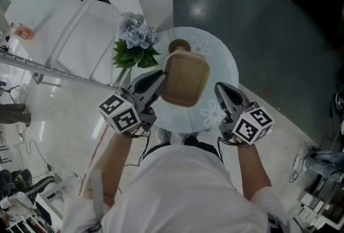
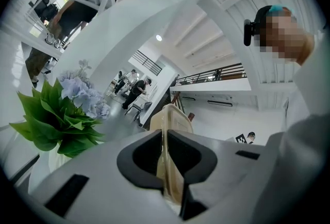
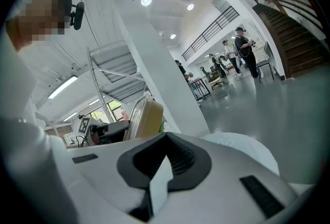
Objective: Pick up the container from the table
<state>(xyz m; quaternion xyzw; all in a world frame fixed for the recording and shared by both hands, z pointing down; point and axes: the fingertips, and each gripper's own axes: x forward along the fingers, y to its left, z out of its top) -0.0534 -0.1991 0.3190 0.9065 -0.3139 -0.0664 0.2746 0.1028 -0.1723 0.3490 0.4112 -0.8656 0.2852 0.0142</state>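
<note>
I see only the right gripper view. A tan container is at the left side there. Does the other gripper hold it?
Observer: Yes. In the left gripper view, the left gripper is shut on the edge of the container.
Operator: What is below it?
Observer: The head view shows the round glass table below it, with a flower plant at the table's edge.

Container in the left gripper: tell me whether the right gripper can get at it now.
Probably yes. The container is clamped in the left gripper above the table; the right gripper sits beside its free edge with nothing between, though its jaws look shut and must open first.
</note>
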